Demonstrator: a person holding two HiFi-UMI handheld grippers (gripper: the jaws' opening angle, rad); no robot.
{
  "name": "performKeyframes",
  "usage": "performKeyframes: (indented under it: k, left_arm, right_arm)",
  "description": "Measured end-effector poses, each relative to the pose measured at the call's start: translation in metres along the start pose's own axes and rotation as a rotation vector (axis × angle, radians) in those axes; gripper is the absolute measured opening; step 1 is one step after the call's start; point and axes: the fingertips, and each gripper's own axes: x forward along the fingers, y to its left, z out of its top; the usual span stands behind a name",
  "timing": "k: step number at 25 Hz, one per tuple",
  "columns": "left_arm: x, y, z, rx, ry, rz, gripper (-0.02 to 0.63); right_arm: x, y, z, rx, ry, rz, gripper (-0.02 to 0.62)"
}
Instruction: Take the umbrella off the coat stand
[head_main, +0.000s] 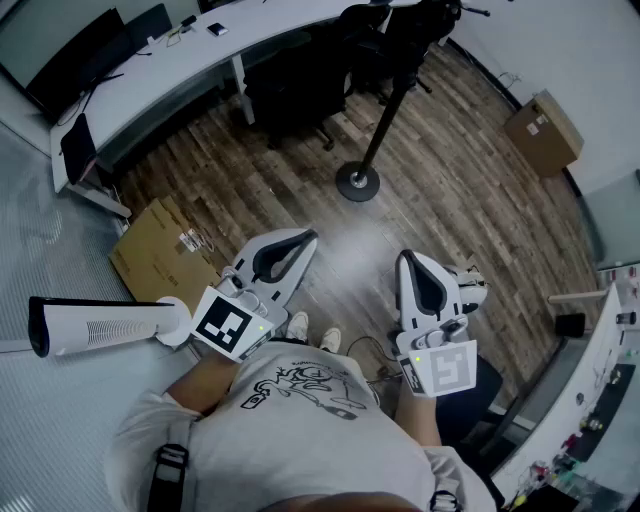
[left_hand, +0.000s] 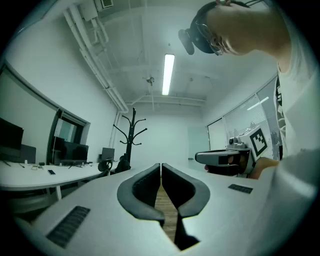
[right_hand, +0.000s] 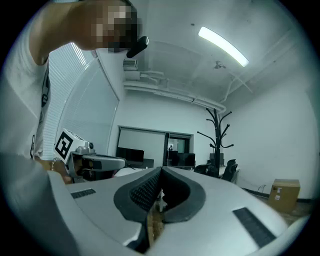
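The black coat stand rises from a round base on the wood floor, some way ahead of both grippers. It also shows far off in the left gripper view as the coat stand and in the right gripper view as the coat stand, its upper hooks bare. I cannot make out an umbrella on it; dark shapes crowd its top in the head view. My left gripper and right gripper are held side by side at waist height. Both have jaws pressed together, with nothing between them.
A long white desk with monitors curves along the back, with black office chairs beside the stand. A cardboard box stands at right. Flat cardboard and a fallen white tower fan lie at left. Another desk edges the right.
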Motion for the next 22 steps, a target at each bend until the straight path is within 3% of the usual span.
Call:
performKeyframes:
  k: [12, 22]
  left_arm:
    - [-0.021, 0.041, -0.008, -0.025, 0.0, 0.009, 0.029]
    - [0.009, 0.059, -0.013, -0.027, 0.01, 0.004, 0.029]
  right_arm:
    - [0.034, 0.026, -0.015, 0.04, 0.021, -0.006, 0.009]
    - [0.061, -0.001, -0.019, 0.051, 0.011, -0.014, 0.009]
